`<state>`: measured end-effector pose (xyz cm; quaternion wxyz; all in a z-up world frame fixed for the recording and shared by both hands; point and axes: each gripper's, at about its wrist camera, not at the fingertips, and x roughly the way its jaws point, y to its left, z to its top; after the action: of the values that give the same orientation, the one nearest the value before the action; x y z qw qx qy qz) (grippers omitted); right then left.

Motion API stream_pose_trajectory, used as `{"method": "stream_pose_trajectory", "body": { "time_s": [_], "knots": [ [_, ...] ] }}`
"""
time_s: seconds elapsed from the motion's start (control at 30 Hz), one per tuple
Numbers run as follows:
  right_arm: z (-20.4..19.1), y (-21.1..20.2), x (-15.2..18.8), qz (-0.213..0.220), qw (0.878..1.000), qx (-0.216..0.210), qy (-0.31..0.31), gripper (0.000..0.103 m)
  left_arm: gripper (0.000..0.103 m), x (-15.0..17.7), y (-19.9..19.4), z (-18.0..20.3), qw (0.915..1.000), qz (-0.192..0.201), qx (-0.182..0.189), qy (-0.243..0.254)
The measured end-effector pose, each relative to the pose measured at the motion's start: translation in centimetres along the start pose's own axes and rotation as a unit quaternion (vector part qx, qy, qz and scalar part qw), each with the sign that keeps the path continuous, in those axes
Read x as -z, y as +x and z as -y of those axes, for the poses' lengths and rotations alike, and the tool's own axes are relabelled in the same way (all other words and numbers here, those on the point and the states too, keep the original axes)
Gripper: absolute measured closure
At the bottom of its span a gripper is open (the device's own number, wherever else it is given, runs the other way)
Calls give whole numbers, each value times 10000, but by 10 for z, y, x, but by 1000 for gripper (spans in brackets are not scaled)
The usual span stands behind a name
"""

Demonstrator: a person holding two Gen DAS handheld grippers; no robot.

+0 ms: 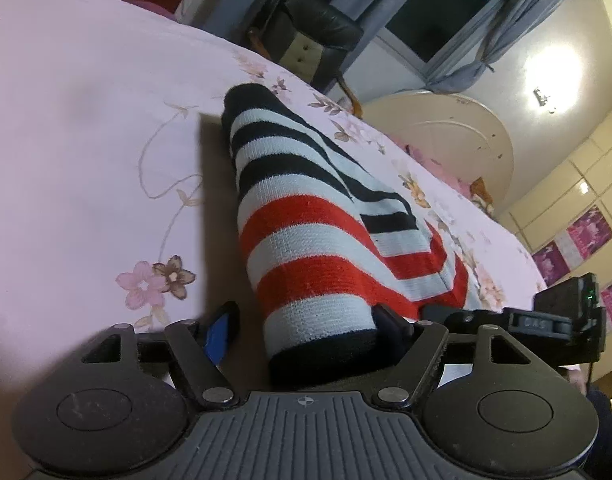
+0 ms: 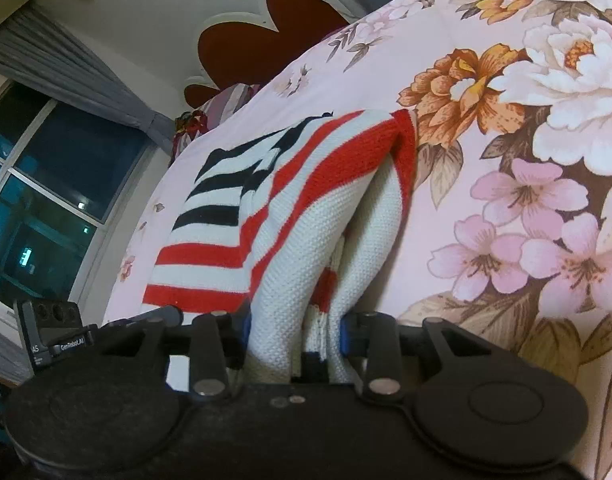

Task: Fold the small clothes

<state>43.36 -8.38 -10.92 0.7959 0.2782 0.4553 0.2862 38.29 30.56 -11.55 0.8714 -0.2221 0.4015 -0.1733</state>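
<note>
Sweater [image 1: 306, 240] first — a small striped knit in red, white and black, lying on the flowered bedspread [image 1: 86, 120]. From the left wrist we see a sleeve or folded edge of it running from the far black cuff down toward us, its near black hem sitting between the left gripper [image 1: 306, 330] fingers. They stand wide apart, the blue pad on one side clear of the cloth, so we judge nothing is pinched there.

From the right wrist, the sweater [image 2: 290, 216] rises in a white bunched fold into the right gripper [image 2: 294, 330], whose fingers are pressed in on that fold from both sides. The rest drapes back onto the bedspread [image 2: 505, 80].

We judge we are mid-fold — one edge held up by the right, the left about to take or just clear of its side. Next we need the left to close on its hem, then both to carry the edge over evenly so the stripes line up.
</note>
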Motion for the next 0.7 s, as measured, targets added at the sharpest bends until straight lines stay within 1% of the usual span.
{"method": "stream_pose_trajectory", "body": {
  "time_s": [0.03,0.07,0.1,0.13,0.2,0.27,0.37,0.4,0.47,0.5,0.53,0.6,0.63,0.7],
  "knots": [
    [-4,-3,0,35,9999,101,20,62,29,0,-5,8,10000,33,-90,11],
    [-9,-11,-1,144,9995,274,-2,55,29,0,-13,13,9997,110,-203,61],
    [-15,-17,-2,287,9985,466,-75,51,29,2,-22,18,9992,214,-303,129],
    [-20,-29,-3,435,9970,618,-189,52,29,3,-35,22,9983,335,-412,236],
    [-34,-56,0,636,9931,861,-486,60,30,10,-58,32,9940,600,-598,685],
    [-48,-78,5,692,9914,815,-758,61,30,17,-71,44,9902,580,-587,1126],
    [-68,-95,24,437,9917,669,-1008,61,30,34,-77,62,9839,433,-612,1623],
    [-71,-95,30,307,9928,594,-989,61,30,38,-76,66,9811,384,-714,1755],
    [-74,-90,42,89,9945,547,-888,61,30,46,-71,72,9770,201,-988,1878],
    [-74,-84,48,-12,9949,530,-863,62,30,51,-65,72,9751,100,-1085,1931],
    [-73,-77,53,-103,9946,571,-858,64,30,54,-59,75,9753,47,-1100,1915],
    [-72,-60,58,-283,9936,705,-839,73,30,56,-55,74,9793,-23,-980,1772],
    [-72,-53,60,-336,9925,782,-877,78,30,56,-54,76,9793,-30,-941,1794],
    [-73,-47,61,-330,9901,917,-1006,95,30,58,-54,82,9753,-43,-995,1974]
  ]
}}
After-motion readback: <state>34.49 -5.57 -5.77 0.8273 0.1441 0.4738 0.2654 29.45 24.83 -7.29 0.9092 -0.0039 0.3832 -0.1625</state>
